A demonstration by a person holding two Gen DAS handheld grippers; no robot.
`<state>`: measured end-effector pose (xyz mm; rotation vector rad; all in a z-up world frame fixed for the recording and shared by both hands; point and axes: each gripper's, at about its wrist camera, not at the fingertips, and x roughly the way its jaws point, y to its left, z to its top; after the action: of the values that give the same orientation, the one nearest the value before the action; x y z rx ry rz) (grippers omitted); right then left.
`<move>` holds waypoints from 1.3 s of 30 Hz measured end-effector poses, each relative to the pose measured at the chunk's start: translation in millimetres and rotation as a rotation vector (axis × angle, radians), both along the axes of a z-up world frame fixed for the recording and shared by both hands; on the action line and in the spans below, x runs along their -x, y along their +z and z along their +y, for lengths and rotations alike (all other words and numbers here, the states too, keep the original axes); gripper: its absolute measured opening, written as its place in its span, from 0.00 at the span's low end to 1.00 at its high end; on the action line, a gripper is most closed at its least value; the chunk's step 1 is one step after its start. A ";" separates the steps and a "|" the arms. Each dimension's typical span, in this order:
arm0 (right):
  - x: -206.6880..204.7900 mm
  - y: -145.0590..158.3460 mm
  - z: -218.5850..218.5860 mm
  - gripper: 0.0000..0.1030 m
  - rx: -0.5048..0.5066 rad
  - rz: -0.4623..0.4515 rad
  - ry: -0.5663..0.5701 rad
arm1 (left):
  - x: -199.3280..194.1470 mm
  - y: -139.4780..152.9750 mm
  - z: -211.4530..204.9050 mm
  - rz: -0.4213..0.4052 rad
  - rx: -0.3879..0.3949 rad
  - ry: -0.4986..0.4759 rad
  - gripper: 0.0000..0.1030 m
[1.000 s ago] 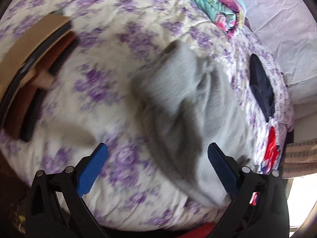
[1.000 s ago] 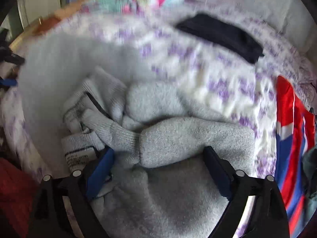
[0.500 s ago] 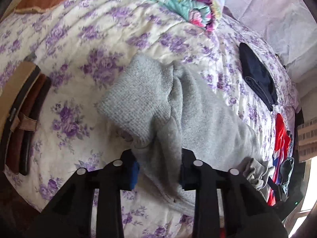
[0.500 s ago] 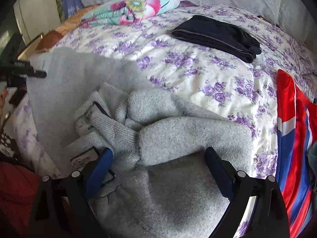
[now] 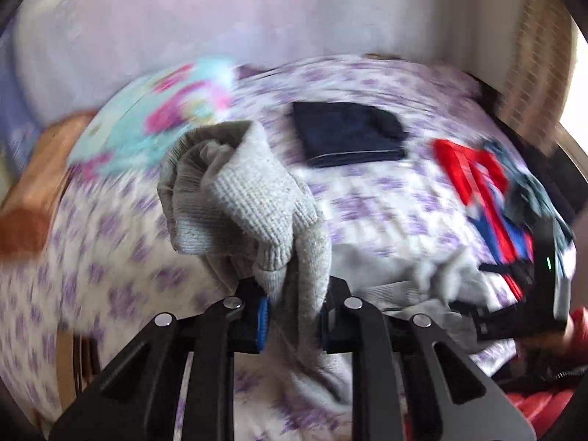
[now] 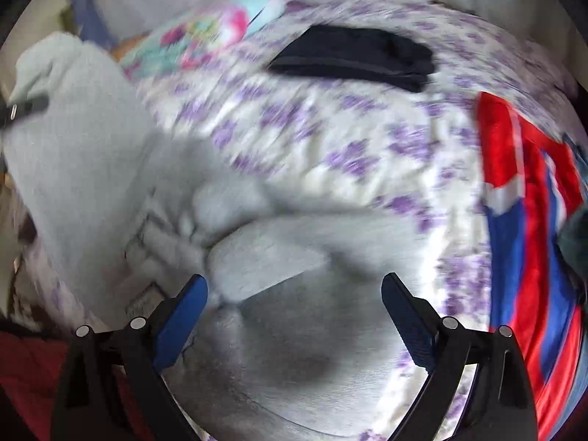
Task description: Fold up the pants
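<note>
Under everything you have the bed (image 5: 386, 198), spread with a white cover printed in purple flowers, and it fills most of both views, blurred. The grey knit pants (image 5: 250, 198) are the largest thing on it: in the right wrist view they (image 6: 92, 169) lie bunched across the near left part of the bed, one length rising toward the upper left, the crumpled mass directly ahead of your right tool. On the bed's right side lies a red, white and blue garment (image 6: 522, 220), and toward the far side a folded dark navy garment (image 6: 352, 55) lies flat, well apart from the pants. A turquoise and pink floral bundle (image 6: 205, 36) sits at the far left by the pale wall.

Your left tool (image 5: 293, 318) is clamped narrow on a gathered fold of the pants, the cuff end standing up above the pinch and the rest hanging down past it. Your right tool (image 6: 294, 301) stands wide, its blue-faced fingers (image 6: 183, 312) spread to either side of the heaped grey cloth and gripping nothing. In the left wrist view the right tool (image 5: 514, 316) shows as a dark shape at the right edge, beside the grey heap
</note>
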<state>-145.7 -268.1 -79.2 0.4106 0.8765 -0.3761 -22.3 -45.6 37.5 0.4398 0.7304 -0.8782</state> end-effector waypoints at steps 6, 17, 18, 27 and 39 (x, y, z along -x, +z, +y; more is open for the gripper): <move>86.1 -8.6 -57.2 0.93 -0.289 -0.189 -0.334 | 91.3 -25.1 -82.3 -0.001 -0.114 -0.507 0.20; 94.0 -1.7 -41.8 0.93 -0.466 -0.345 -0.292 | 64.3 -28.5 -93.0 0.281 -0.107 -0.556 0.83; 83.8 -2.3 -38.5 0.93 -0.463 -0.327 -0.269 | 54.3 -26.6 -89.1 0.295 -0.092 -0.511 0.84; 20.4 -8.0 -9.6 0.60 -0.339 -0.191 -0.104 | -45.1 -75.8 -45.1 0.401 -0.208 0.072 0.85; 63.1 -46.2 -36.5 0.73 -0.336 -0.048 -0.239 | -22.6 -129.4 -62.5 0.327 -0.403 0.081 0.96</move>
<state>-208.8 -304.6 -125.4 0.8366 0.8475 -0.4375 0.3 -108.1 -91.9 0.6260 1.2288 -0.7328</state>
